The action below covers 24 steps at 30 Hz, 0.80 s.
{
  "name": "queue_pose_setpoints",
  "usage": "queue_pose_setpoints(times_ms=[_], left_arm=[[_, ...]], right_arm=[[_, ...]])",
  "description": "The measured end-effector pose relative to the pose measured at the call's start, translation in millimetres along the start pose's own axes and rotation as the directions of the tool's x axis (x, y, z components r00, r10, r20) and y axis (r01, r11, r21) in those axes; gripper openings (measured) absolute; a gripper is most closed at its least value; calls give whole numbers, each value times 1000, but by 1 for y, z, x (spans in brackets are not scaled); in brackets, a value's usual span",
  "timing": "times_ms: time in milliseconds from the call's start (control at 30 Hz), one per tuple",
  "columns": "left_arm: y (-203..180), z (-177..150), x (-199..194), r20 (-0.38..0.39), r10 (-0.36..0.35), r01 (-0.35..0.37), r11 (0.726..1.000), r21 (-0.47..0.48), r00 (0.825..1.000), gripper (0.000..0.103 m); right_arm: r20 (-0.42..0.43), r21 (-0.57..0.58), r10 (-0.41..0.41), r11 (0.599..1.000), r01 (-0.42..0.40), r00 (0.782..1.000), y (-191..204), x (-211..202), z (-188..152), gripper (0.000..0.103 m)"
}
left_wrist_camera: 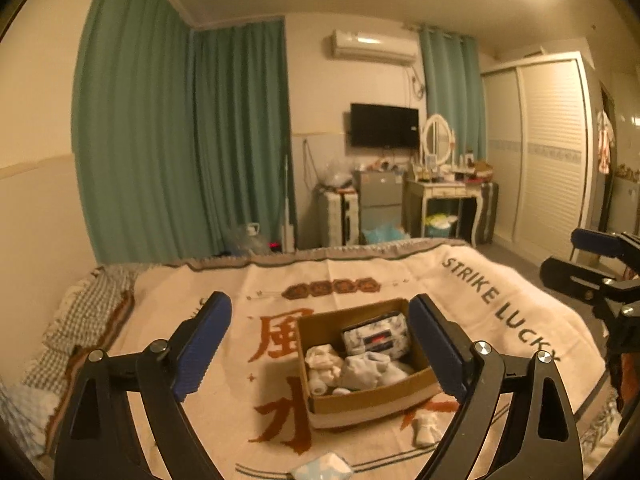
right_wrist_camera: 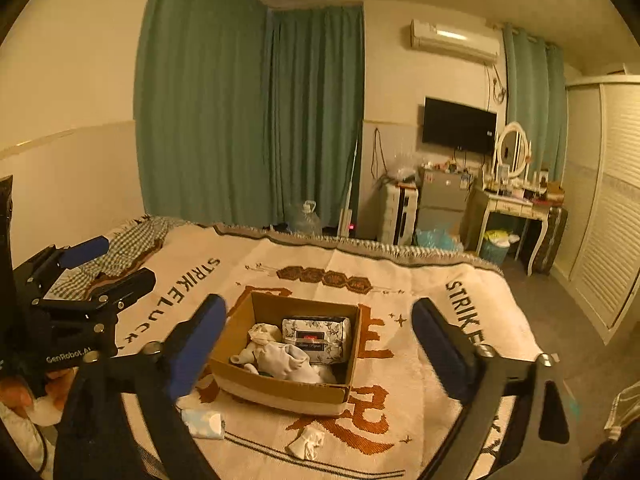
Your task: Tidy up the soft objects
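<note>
A cardboard box (left_wrist_camera: 372, 402) (right_wrist_camera: 280, 392) sits on the bed blanket. It holds a floral tissue pack (left_wrist_camera: 376, 338) (right_wrist_camera: 316, 338) and white rolled socks (left_wrist_camera: 352, 368) (right_wrist_camera: 280, 356). A loose white sock (left_wrist_camera: 426, 432) (right_wrist_camera: 307, 443) lies in front of the box. A light blue tissue packet (left_wrist_camera: 322, 468) (right_wrist_camera: 204, 423) lies near the front edge. My left gripper (left_wrist_camera: 320, 344) is open and empty above the box; it also shows in the right wrist view (right_wrist_camera: 114, 266). My right gripper (right_wrist_camera: 320, 344) is open and empty; it also shows in the left wrist view (left_wrist_camera: 560, 258).
The cream blanket (left_wrist_camera: 500, 300) (right_wrist_camera: 440, 292) with red characters and "STRIKE LUCKY" covers the bed. A checked pillow (left_wrist_camera: 88, 312) (right_wrist_camera: 132, 244) lies at the left. Green curtains, a dressing table (left_wrist_camera: 444, 192), a small fridge and a wardrobe stand beyond the bed.
</note>
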<state>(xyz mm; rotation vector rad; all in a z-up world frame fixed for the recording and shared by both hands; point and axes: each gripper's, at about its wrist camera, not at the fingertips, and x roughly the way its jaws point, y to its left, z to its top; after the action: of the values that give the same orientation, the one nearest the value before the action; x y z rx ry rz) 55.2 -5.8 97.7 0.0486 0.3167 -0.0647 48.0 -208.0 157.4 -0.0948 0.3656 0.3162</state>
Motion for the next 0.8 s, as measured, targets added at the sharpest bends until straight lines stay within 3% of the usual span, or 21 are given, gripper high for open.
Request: queue_pose_setpoints(times_ms=[167,333,600,800], left_arm=[[-5,-24,10,-58,-8,9,1000,8,998,92],[-15,-65,41,-161,29,-25,999,28,987,91],[-15,-145,96,-362,49,-51,999,6,931,91],[-11,-190,121,-476,52,-64,998,-9,878,91]], right_arm=[[-22,1,-9,1000,9,1000,1,-7,-23,97],[-106,0,-13,1000,13,994,2,28,-63,97],[-268,-2,-9,1000,9,963,0,105,-133,97],[-403,29,24,999,-13,915,1,160,-186,92]])
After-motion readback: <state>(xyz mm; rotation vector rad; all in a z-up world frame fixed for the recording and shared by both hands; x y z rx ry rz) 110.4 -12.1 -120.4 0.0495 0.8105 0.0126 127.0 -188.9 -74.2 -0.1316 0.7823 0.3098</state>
